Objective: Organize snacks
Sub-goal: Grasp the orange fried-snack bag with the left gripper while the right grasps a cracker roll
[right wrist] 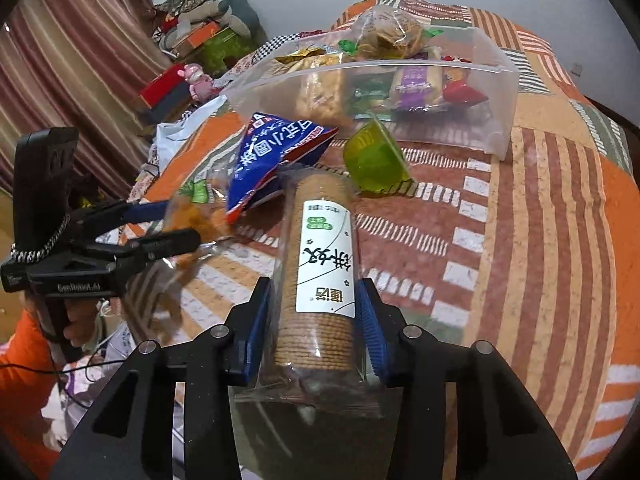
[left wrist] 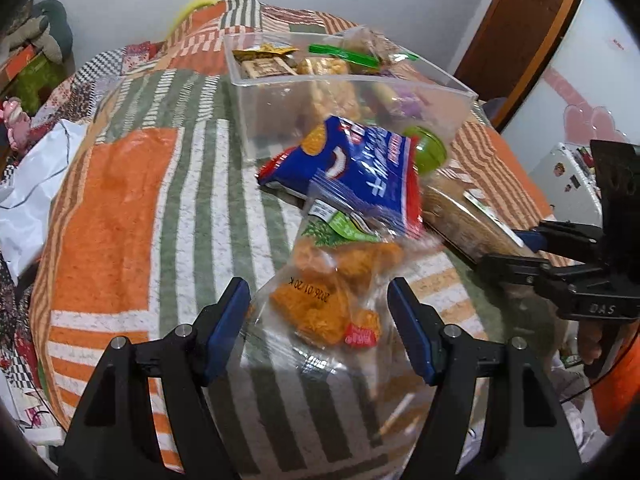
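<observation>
Here, left wrist view: the left gripper [left wrist: 320,320] is hanging over the patchwork quilt [left wrist: 120,208], jaws standing roughly half open, with the clear bag of orange snacks [left wrist: 332,292] lying between them; the blue pads are not pressing it.
Blue snack bag [left wrist: 360,168]: resting on the quilt beyond the orange snacks, overlapping their top edge.
Clear bin [left wrist: 440,80]: sitting further back on the quilt, already holding several wrapped snacks.
Green jelly cup [left wrist: 428,152]: lying against the bin's near wall.
Right gripper [left wrist: 516,254]: coming in from the right edge, closed around the biscuit roll [left wrist: 468,220].

Right wrist view: the right gripper [right wrist: 316,320] is clamping the biscuit roll [right wrist: 320,272], both blue pads touching its sides.
Roll's far end: reaching toward the blue snack bag [right wrist: 272,160] and the green jelly cup [right wrist: 372,160].
Clear bin [right wrist: 504,92]: sitting behind them, full of packets.
Left gripper [right wrist: 176,220]: showing at the left edge, beside the orange snacks [right wrist: 196,208].
</observation>
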Motion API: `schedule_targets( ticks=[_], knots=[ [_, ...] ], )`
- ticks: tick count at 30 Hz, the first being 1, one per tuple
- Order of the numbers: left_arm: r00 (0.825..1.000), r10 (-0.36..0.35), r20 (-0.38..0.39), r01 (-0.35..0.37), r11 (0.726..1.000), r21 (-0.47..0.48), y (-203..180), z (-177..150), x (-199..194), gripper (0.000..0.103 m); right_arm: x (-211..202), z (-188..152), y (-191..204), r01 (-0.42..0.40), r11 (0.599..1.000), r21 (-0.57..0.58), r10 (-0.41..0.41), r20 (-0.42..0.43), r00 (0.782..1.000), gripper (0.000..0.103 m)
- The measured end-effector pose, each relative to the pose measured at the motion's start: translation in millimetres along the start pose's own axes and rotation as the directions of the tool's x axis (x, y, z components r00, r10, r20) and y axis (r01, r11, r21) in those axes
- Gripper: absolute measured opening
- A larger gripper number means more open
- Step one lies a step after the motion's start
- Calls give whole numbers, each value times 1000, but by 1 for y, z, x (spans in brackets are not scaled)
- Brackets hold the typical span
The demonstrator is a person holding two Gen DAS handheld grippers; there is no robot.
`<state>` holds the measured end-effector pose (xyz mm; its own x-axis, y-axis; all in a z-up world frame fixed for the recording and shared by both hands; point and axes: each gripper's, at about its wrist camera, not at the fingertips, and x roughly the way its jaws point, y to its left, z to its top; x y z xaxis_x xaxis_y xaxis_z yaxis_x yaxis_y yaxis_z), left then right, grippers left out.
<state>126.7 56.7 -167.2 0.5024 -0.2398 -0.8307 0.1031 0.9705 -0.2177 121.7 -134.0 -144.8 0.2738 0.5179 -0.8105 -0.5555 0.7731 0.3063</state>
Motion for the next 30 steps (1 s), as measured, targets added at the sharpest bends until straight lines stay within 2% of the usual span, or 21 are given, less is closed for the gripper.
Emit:
schedule_targets(
  ticks=[3,6,14,16,19,21,23,25,30],
  knots=[
    [1000,-15,-5,15,1000,20,-7,-6,-4,70,1,0,-2,7,1000,9,-8,17,1000,42],
    [1000,1,1,-1,999,45,-10,-5,-3,70,0,-1,-3,20,1000,7,-20,37,999,42],
    [999,-34,-13,33,999,-23,5,10,20,72,11,6,-2,24,1000,8,-24,49,998,42],
    [1000,-27,4,27,1000,-16,3,9,22,77,13,6,0,25,1000,15,-26,59,998,42],
    [1000,3,23,-4,1000,12,-4,5,25,78,12,3,2,28,999,30,-31,85,996,42],
    [999,27,43,-28,999,21,-8,3,26,77,11,2,2,43,998,38,-47,99,994,37],
    [997,44,57,-44,999,2,-8,1,24,75,9,-1,3,47,998,41,-51,109,993,35],
    [996,60,70,-58,998,-25,-5,0,22,66,5,-3,2,41,998,46,-46,112,993,34],
    [997,24,77,-18,997,-77,5,-4,10,53,-3,-10,5,50,998,27,-53,124,991,33]
  ],
)
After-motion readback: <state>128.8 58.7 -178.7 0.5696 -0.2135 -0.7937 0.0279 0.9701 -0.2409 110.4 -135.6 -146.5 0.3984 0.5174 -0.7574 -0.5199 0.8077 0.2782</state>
